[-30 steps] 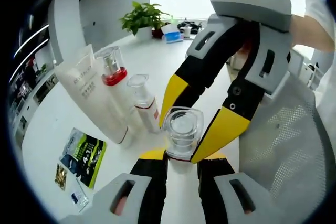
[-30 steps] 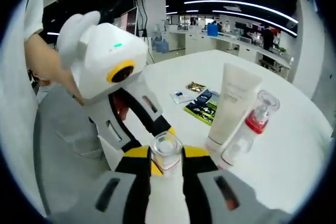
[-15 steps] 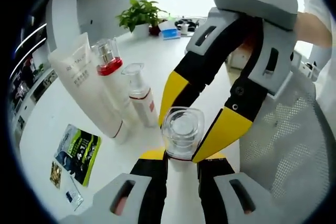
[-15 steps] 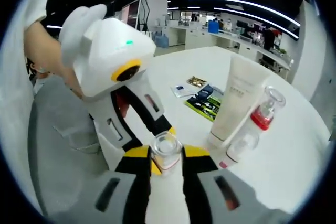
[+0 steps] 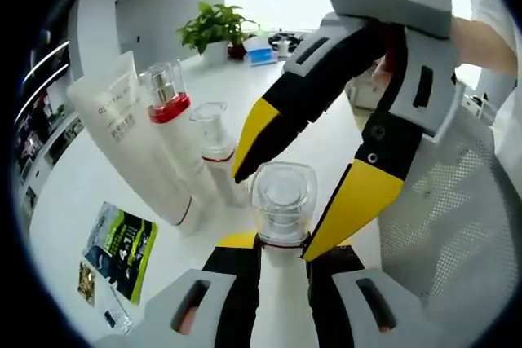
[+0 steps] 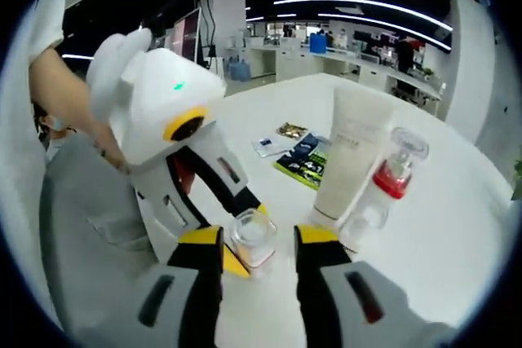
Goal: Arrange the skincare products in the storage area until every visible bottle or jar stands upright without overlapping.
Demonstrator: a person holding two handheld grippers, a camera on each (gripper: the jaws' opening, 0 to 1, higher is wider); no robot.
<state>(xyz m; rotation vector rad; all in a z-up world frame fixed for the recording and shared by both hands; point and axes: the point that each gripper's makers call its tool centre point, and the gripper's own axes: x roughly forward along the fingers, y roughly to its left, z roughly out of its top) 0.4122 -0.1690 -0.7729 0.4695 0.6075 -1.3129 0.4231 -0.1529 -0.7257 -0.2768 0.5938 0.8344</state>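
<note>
Left gripper view looks down on the small bottle (image 5: 283,201) with its clear square cap, standing between that gripper's own black jaws, which sit close against its neck and appear to hold it. The right gripper (image 5: 298,193) reaches in from above, its yellow-tipped jaws spread wide on either side of the cap and apart from it. In the right gripper view the same bottle (image 6: 252,239) stands in the gap between the open right gripper (image 6: 259,244), with the left gripper (image 6: 224,254) closed on it from the far side. The bottle looks light and rigid, and its glossy cap is likely slippery and could pop off, so the body or neck below the cap is the safer place to grip. Just beside the bottle stands a smaller pump bottle (image 5: 215,152), then a taller bottle with a red collar (image 5: 171,120), then a white tube (image 5: 130,148) standing on its cap; all three look upright and close together on the white table (image 5: 65,193). Some sachets (image 5: 121,244) lie flat farther from the bottle. The bottle's base is hidden by the jaws, so whether it rests on the table cannot be told, and the tube's lettering is too blurred to read.
</note>
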